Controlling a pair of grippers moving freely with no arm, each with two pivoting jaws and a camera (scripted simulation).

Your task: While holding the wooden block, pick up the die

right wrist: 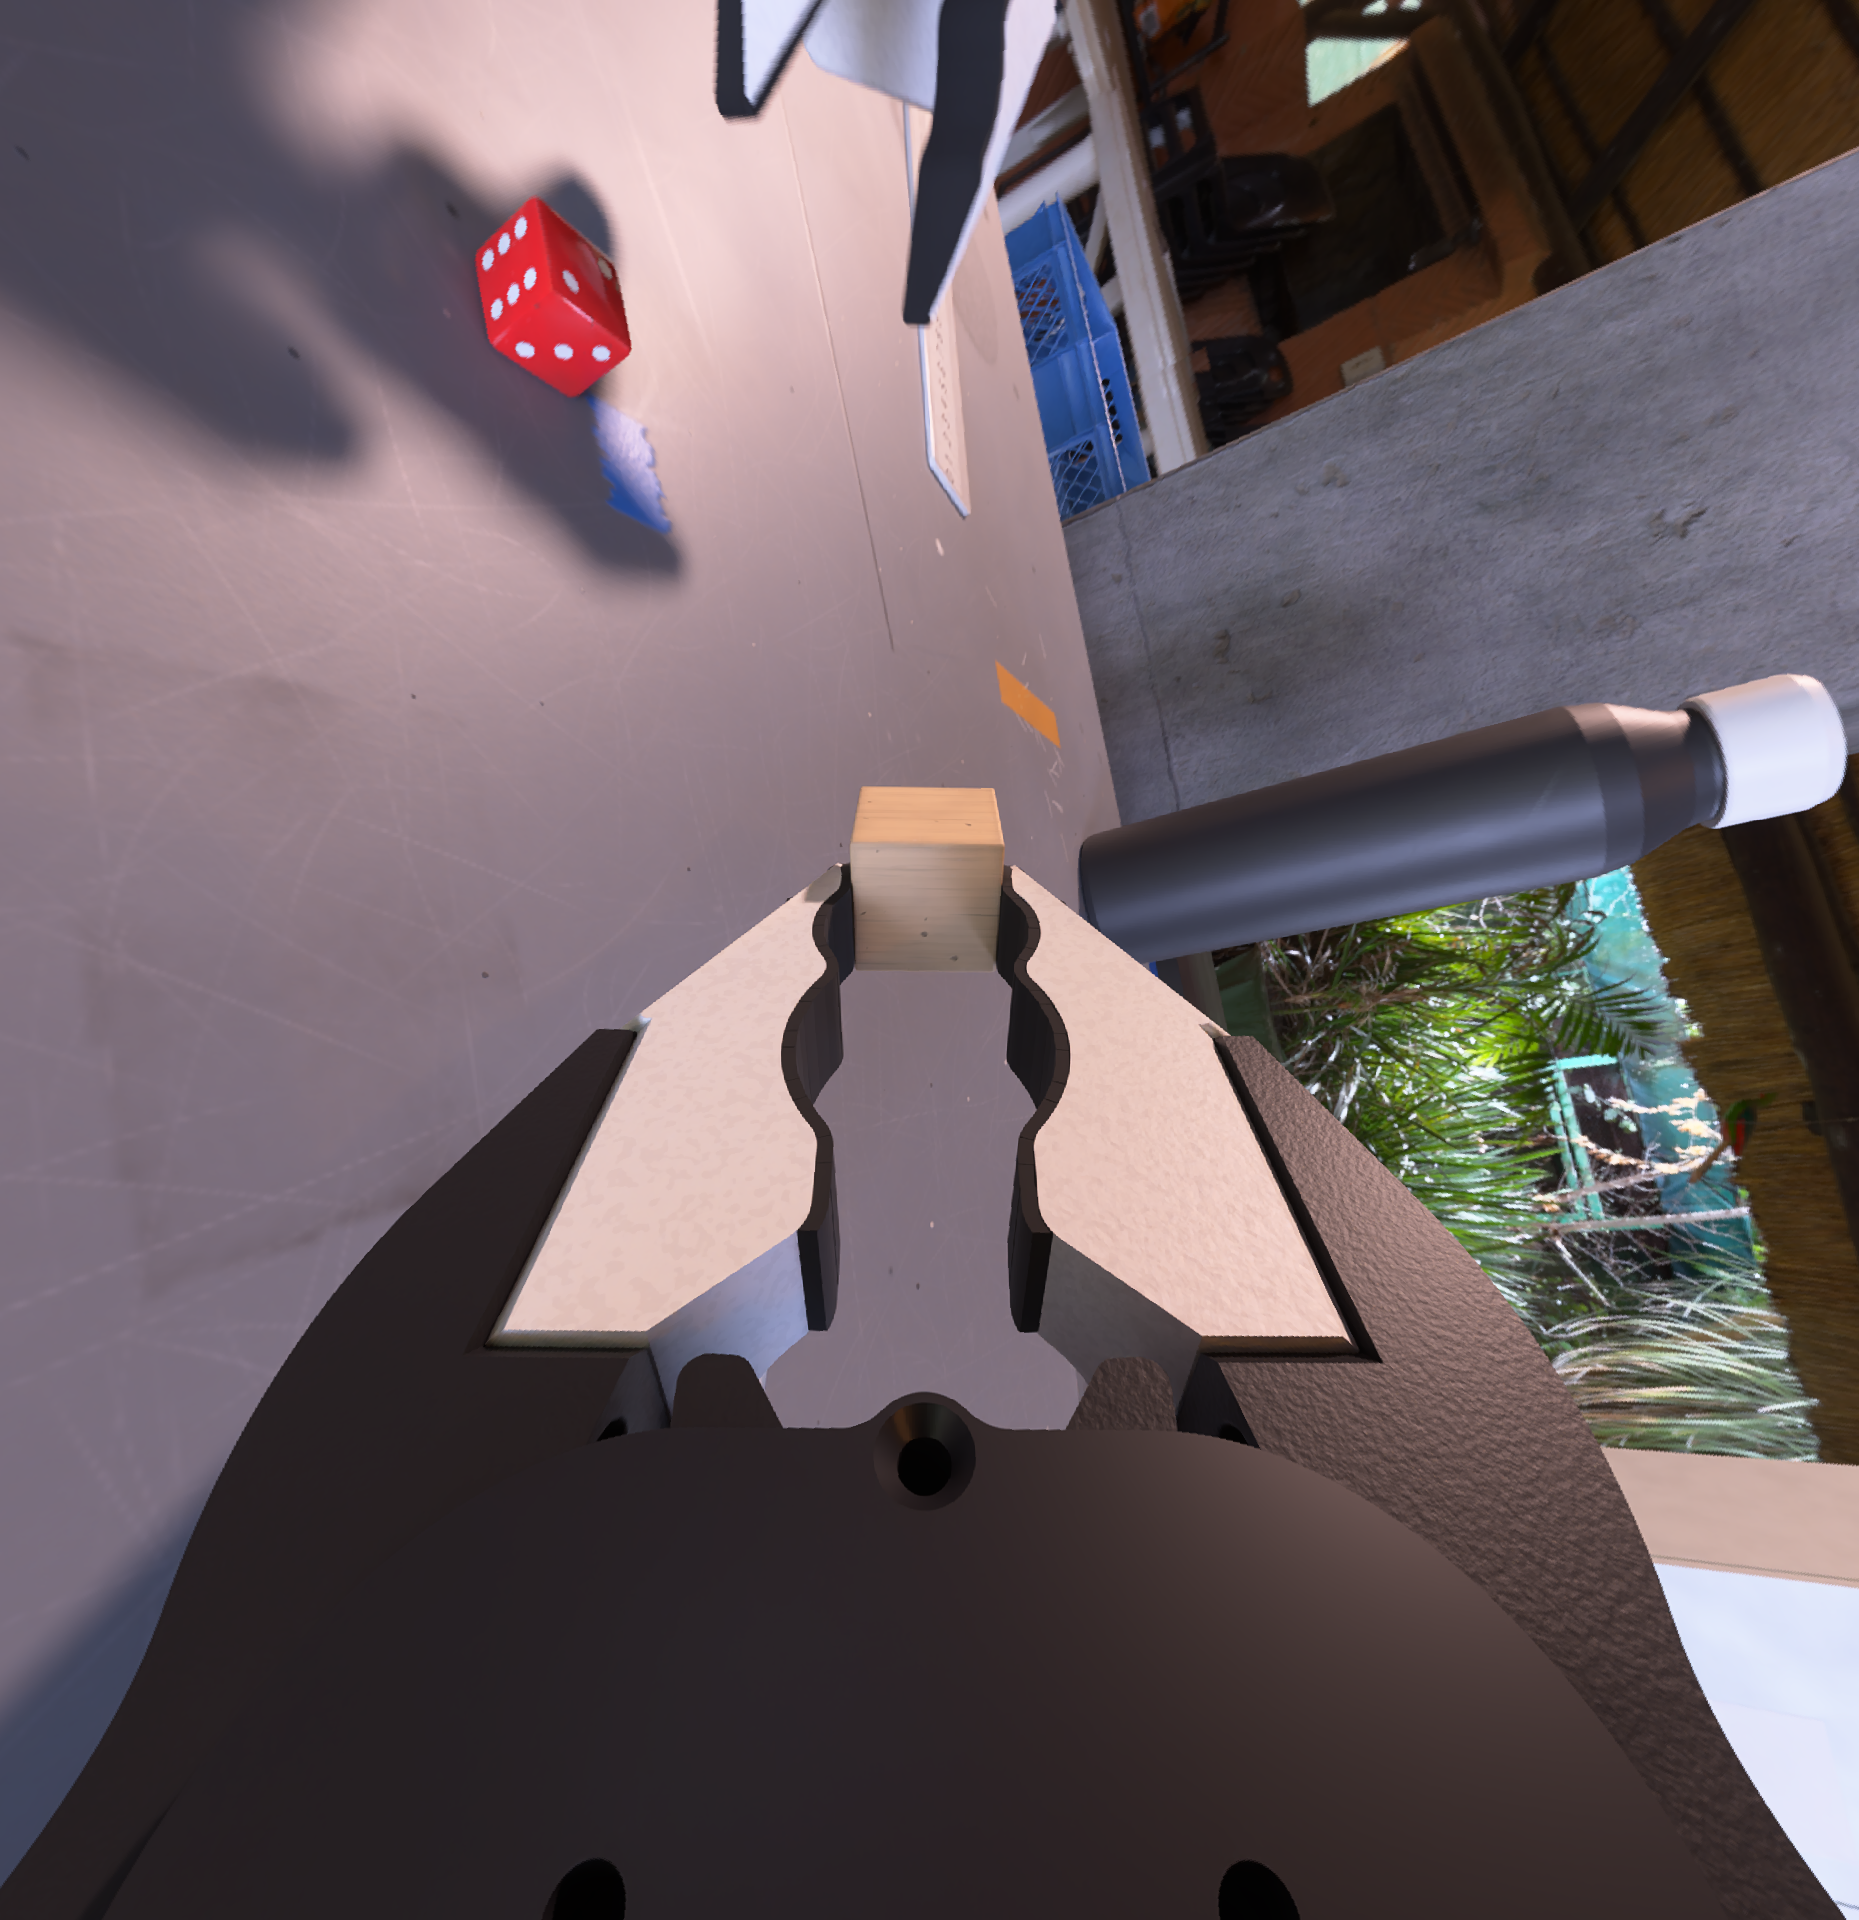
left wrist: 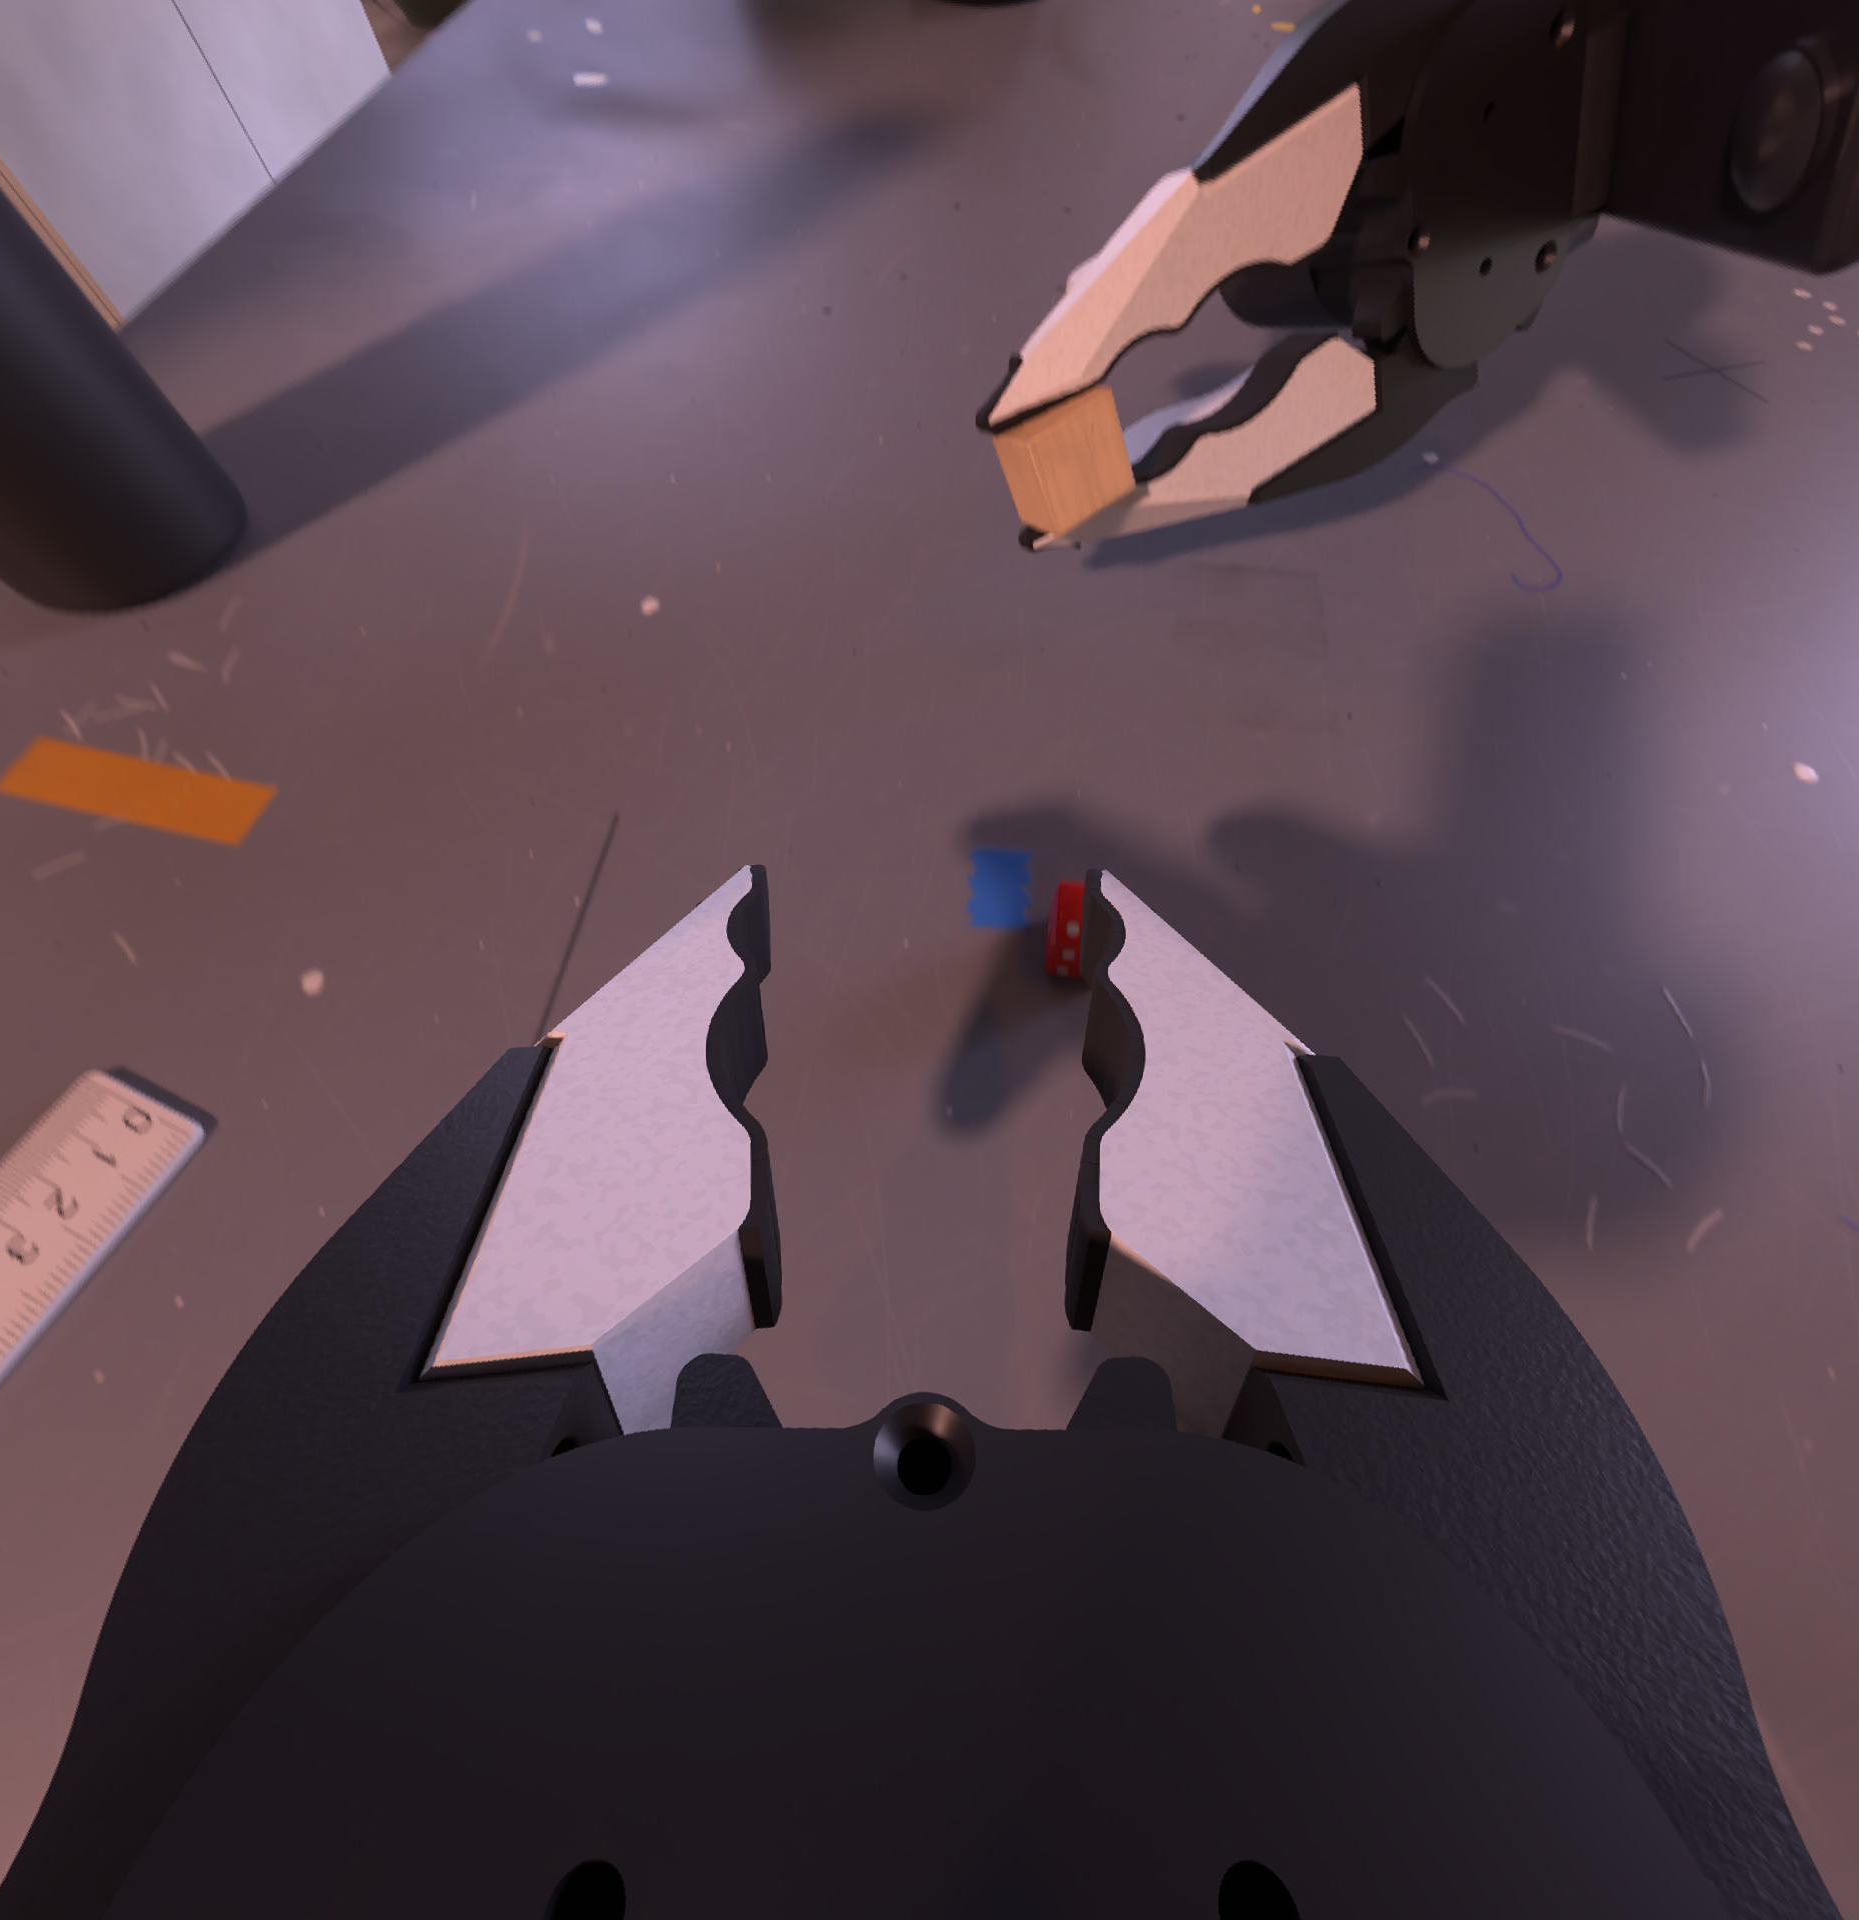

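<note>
Left wrist view: left tool released, die beside right fingertip; right tool clenched on wooden block, clear above table

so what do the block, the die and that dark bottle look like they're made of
Wooden block: pale unfinished wood, going by faint grain lines and a matte face. Die: likely glossy red plastic, with a smooth sheen and white pips. Bottle: matte dark grey body, possibly coated metal or plastic, with a white cap; the look leaves it open.
</note>
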